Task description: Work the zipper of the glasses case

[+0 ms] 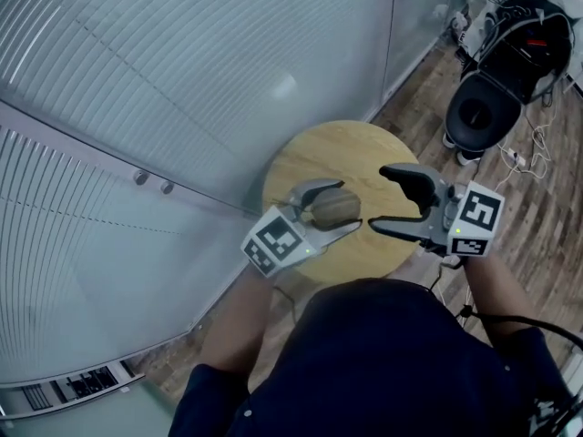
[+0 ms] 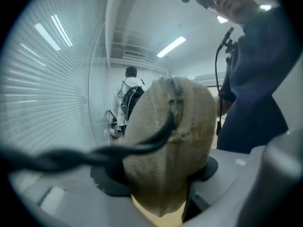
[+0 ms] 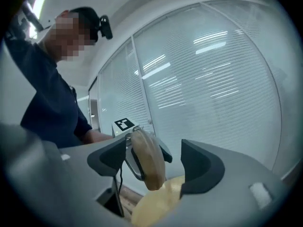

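While the left claw [image 1: 349, 206] is clenched on the tan glasses case [image 1: 332, 209], holding it over the round wooden desk [image 1: 351, 148], the right claw [image 1: 378, 198] stands released. Its jaws are wide apart and nothing is between the pads. Its tips are near the case's end but apart from it. In the left gripper view the case's zipper seam faces the camera, and a black twisted cord [image 2: 71, 156] reaches that seam, crossing the near jaw and blocking part of the sight. Just behind the desk runs a slatted glass wall [image 1: 182, 62]. Farther right on the wood floor [image 1: 547, 217] stand a black round stool [image 1: 478, 112] and a black backpack [image 1: 533, 39], with white cables [image 1: 528, 157] near them.
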`<state>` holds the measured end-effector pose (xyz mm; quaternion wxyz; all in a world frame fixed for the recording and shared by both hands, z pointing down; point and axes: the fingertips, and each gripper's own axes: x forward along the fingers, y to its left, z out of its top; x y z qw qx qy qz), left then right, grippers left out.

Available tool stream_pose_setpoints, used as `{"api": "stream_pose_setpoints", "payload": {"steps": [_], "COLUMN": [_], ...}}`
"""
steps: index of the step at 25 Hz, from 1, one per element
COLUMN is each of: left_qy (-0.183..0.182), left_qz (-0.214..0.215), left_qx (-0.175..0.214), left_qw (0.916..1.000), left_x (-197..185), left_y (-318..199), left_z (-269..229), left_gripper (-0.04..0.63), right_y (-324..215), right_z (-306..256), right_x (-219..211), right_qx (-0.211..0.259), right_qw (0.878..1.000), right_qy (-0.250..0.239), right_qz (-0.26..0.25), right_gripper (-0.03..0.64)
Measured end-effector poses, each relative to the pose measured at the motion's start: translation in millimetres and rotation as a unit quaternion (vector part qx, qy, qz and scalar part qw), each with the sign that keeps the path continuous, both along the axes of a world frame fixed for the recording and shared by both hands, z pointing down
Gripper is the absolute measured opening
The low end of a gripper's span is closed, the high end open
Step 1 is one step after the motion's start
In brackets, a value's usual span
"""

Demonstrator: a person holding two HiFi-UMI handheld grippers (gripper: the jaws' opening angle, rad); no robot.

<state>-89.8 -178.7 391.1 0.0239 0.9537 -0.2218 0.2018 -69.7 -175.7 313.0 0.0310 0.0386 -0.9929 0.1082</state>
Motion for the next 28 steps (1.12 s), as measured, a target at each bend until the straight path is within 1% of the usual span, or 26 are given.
{"api": "stream_pose_setpoints", "payload": {"steps": [1,3,4,6,8,10,11,14,16,17,18,19,20,23,25,26,27,28], "left_qy": [-0.025,-0.066,-0.085,-0.124,-0.167,-0.209,-0.232,-0.303,-0.338,-0.348,-0.352,-0.351,-0.346,-0.323,-0.314,-0.313,-0.311,-0.304], "left_qz": [0.002,0.007,0.009,0.014,0.027,0.044,0.052,0.064,0.068,0.072,0.077,0.084,0.093,0.114,0.111,0.108,0.106,0.102], "left_qx": [0.002,0.002,0.001,0.002,0.020,0.040,0.051,0.083,0.094,0.096,0.096,0.097,0.099,0.103,0.098,0.096,0.093,0.086], "left_qw": [0.9997,0.9978,0.9964,0.9922,0.9854,0.9760,0.9700,0.9473,0.9339,0.9298,0.9279,0.9277,0.9282,0.9338,0.9378,0.9386,0.9400,0.9431], "left_x": [2.7,7.9,9.5,12.2,16.6,21.2,22.5,19.3,14.4,13.3,13.8,15.7,18.6,24.5,24.8,24.7,24.5,24.5], "left_y": [0.8,4.1,6.5,11.0,14.2,18.5,20.5,23.7,25.4,27.2,29.7,32.9,36.7,46.5,48.4,48.5,48.0,47.0], "left_z": [6.3,16.2,22.7,36.3,43.3,48.2,50.7,60.8,67.2,69.2,70.1,69.9,68.9,65.7,65.2,65.1,64.6,63.4], "left_gripper": [0.316,0.316,0.316,0.316,0.316,0.316,0.316,0.316,0.316,0.316,0.316,0.316,0.316,0.314,0.313,0.313,0.313,0.313], "right_y": [5.9,18.6,24.6,34.8,45.8,55.1,58.5,70.9,77.4,80.1,82.8,85.6,88.5,93.8,93.0,91.8,89.7,86.9], "right_z": [-5.9,-15.8,-17.4,-13.6,-1.0,13.1,18.8,32.8,39.2,40.9,41.5,41.4,40.6,31.8,23.5,19.6,16.1,12.7], "right_x": [-7.7,-21.1,-26.3,-35.9,-44.2,-50.8,-53.9,-58.1,-57.3,-56.4,-54.7,-52.1,-49.2,-42.5,-37.6,-35.5,-34.0,-33.1], "right_qx": [0.024,0.072,0.088,0.088,0.074,0.071,0.071,0.061,0.058,0.060,0.060,0.058,0.051,0.017,-0.002,-0.010,-0.015,-0.016], "right_qw": [0.999,0.993,0.990,0.984,0.976,0.967,0.964,0.953,0.945,0.943,0.941,0.940,0.940,0.946,0.951,0.953,0.955,0.958], "right_qy": [0.030,0.079,0.100,0.134,0.168,0.194,0.200,0.216,0.227,0.228,0.225,0.219,0.209,0.150,0.111,0.096,0.083,0.070], "right_qz": [-0.015,-0.041,-0.054,-0.082,-0.119,-0.151,-0.163,-0.205,-0.226,-0.235,-0.244,-0.254,-0.265,-0.288,-0.290,-0.288,-0.283,-0.277], "right_gripper": [0.362,0.325,0.315,0.273,0.237,0.206,0.201,0.165,0.147,0.143,0.128,0.104,0.099,0.071,0.042,0.014,0.009,0.009]}}
